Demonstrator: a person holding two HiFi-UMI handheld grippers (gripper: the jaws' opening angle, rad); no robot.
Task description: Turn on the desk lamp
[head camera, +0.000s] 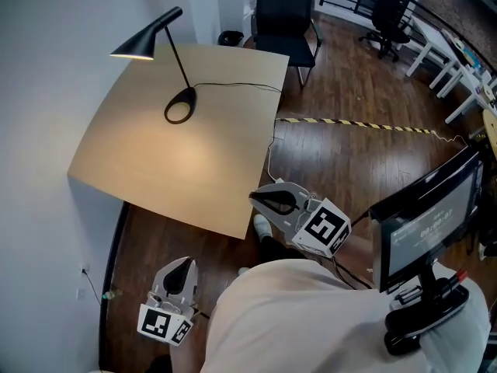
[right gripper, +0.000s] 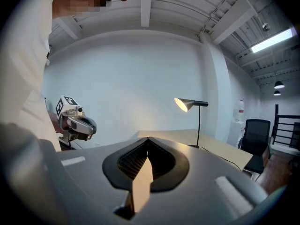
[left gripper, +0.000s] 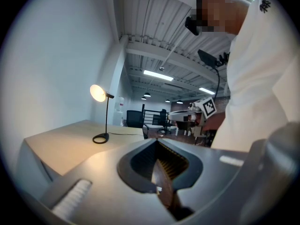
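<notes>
I see one desk lamp point(head camera: 176, 57) and it stands near the far left corner of the one desk point(head camera: 155, 169), close to the wall. Its shade is shining and puts a warm patch of light on the desk top. One thin cord point(head camera: 241, 85) goes from the lamp base toward the right edge of the desk. I have two grippers and both are held off the desk, on its near side, well apart from the lamp. The left gripper point(head camera: 182, 266) has its jaws pressed together with nothing between them, and the right gripper point(head camera: 262, 199) is clenched and empty in the same way. Behind the far edge of the desk stands one black chair point(head camera: 283, 14).
</notes>
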